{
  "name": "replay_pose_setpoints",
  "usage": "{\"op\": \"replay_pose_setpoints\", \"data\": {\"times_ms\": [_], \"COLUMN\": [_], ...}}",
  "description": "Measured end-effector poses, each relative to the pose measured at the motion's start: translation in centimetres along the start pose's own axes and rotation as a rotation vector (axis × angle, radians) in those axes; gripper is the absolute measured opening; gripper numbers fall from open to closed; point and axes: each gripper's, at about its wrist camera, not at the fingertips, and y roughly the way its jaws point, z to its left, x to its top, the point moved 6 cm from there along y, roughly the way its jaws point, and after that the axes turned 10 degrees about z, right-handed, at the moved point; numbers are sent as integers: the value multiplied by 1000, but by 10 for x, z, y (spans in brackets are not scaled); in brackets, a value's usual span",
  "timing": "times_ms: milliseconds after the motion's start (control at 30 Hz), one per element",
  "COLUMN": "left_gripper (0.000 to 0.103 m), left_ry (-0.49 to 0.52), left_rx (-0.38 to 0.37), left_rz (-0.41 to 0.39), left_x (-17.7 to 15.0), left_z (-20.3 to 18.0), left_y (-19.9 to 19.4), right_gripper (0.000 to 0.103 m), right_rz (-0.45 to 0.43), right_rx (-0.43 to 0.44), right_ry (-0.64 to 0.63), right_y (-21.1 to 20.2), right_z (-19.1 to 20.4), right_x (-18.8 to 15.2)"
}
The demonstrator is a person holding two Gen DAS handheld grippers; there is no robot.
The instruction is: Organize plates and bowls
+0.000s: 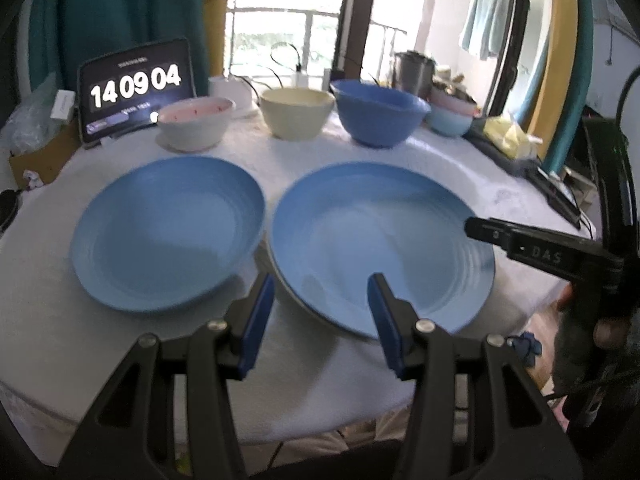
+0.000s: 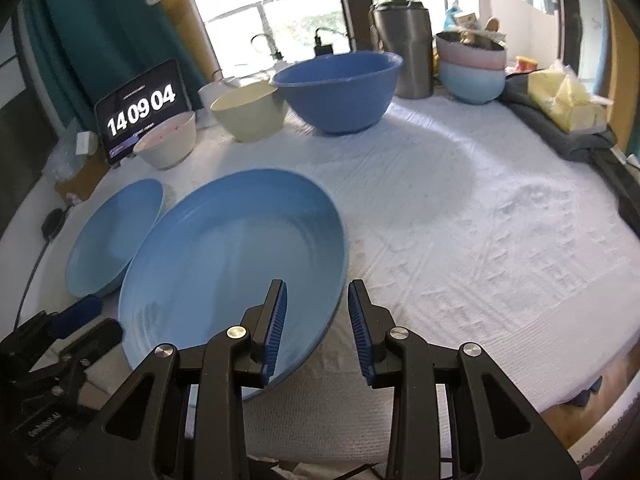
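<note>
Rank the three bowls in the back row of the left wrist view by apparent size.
1. Dark blue round bowl, largest.
2. Cream round bowl.
3. White bowl with pink inside, shallowest, though about as wide as the cream one.

1. To my right of the near blue plate [image 2: 236, 256] the white tablecloth [image 2: 460, 240] lies bare right out to the table's edge.
2. The second blue plate [image 1: 168, 232] sits just beside the first, leaving only a narrow strip of cloth between their rims.
3. A row of bowls blocks the far side: pink-lined bowl [image 1: 196, 122], cream bowl [image 1: 297, 112], big blue bowl [image 1: 380, 114].
4. Between plates and bowls runs an open band of cloth.
5. Stacked bowls [image 2: 472, 68], a steel jug [image 2: 406, 52] and a yellow bundle [image 2: 564, 100] crowd the far right corner.
</note>
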Motion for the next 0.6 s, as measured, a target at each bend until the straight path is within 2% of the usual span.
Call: {"op": "replay_pose_setpoints", "data": {"times_ms": [233, 600], "left_gripper": [51, 51], "left_ry": [-59, -152], "left_rx": [22, 103], "left_rz": [-54, -125], "left_x": [8, 16], "left_z": [25, 76], "left_y": [-9, -21], "right_gripper": [36, 36], "right_rz": [-66, -78], "right_rx": [-13, 19], "right_ry": [3, -83], "right_y": [-16, -12], "right_z": [5, 49], "right_x": [16, 31]}}
